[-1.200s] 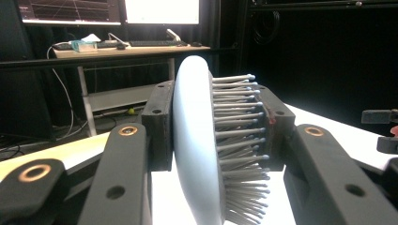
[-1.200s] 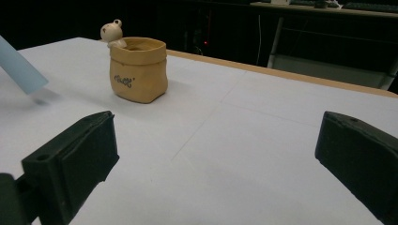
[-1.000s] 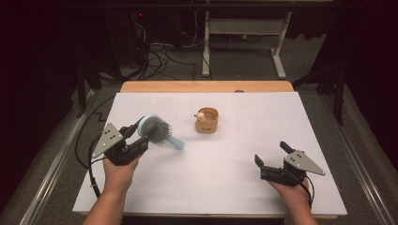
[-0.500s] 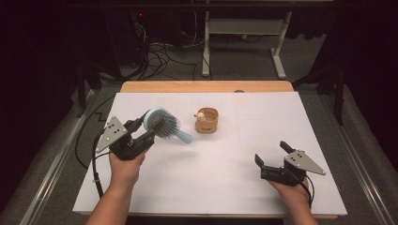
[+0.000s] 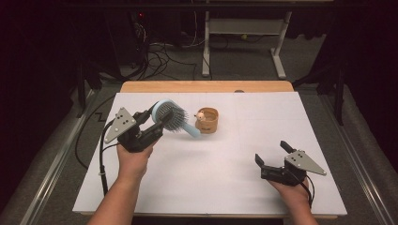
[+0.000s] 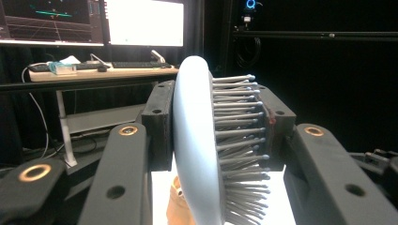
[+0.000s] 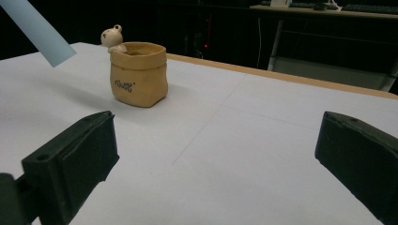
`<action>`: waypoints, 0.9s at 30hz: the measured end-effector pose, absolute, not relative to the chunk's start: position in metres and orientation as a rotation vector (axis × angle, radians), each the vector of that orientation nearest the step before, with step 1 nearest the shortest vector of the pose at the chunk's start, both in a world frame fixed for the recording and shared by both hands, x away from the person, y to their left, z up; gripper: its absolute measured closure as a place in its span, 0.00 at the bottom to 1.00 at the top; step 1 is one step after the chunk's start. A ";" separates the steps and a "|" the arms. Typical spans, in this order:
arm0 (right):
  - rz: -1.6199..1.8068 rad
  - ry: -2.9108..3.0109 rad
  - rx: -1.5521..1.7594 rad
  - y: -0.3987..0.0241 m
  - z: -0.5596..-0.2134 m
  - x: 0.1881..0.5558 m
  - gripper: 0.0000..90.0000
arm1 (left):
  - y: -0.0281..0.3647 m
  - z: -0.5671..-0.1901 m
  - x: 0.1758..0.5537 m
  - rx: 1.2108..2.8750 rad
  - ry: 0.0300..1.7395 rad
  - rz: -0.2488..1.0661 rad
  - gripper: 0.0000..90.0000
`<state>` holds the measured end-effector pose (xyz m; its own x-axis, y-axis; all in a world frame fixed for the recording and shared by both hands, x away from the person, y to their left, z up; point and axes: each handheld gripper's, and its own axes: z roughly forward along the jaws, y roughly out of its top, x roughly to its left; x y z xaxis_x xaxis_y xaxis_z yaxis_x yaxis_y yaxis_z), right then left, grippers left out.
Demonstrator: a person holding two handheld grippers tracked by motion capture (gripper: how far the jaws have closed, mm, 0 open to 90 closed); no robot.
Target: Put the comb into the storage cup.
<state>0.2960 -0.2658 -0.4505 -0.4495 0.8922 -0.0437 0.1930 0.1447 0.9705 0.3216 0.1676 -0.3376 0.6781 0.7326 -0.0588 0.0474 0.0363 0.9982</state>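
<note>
My left gripper [image 5: 155, 119] is shut on the head of a light blue hairbrush [image 5: 170, 117], held above the white table at the left. In the left gripper view the brush head [image 6: 199, 140] stands on edge between the two pads, bristles facing right. Its handle [image 5: 191, 131] slants down toward a small tan pot [image 5: 207, 120] with a little animal figure on its rim. My right gripper [image 5: 273, 157] rests at the near right, open, nothing between its jaws. From the right gripper view the tan pot [image 7: 138, 74] stands ahead on the left, the blue handle tip [image 7: 40, 35] above it.
A white sheet [image 5: 263, 126] covers the table, with a wooden edge [image 5: 206, 86] along the far side. Beyond it are a desk frame [image 5: 244, 42] and floor cables [image 5: 155, 54]. The left gripper's cable [image 5: 101, 154] hangs off the left side.
My left gripper has lifted the hairbrush and carried it rightward toward the tan pot. The right gripper has stayed where it was.
</note>
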 end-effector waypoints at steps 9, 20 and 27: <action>1.354 1.765 1.052 -0.265 -0.451 0.297 0.00 | 0.156 -0.339 0.328 1.465 0.692 0.582 0.64; 1.353 1.767 1.039 -0.265 -0.450 0.296 0.00 | 0.141 -0.330 0.335 1.481 0.665 0.586 0.64; 1.353 1.765 1.042 -0.265 -0.450 0.296 0.00 | 0.135 -0.324 0.341 1.476 0.654 0.594 0.64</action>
<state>0.2962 -0.2648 -0.4502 -0.4544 0.8899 -0.0403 0.1922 0.1420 0.9710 0.3407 0.1354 -0.3237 0.6970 0.7162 -0.0359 0.0339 0.0171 0.9993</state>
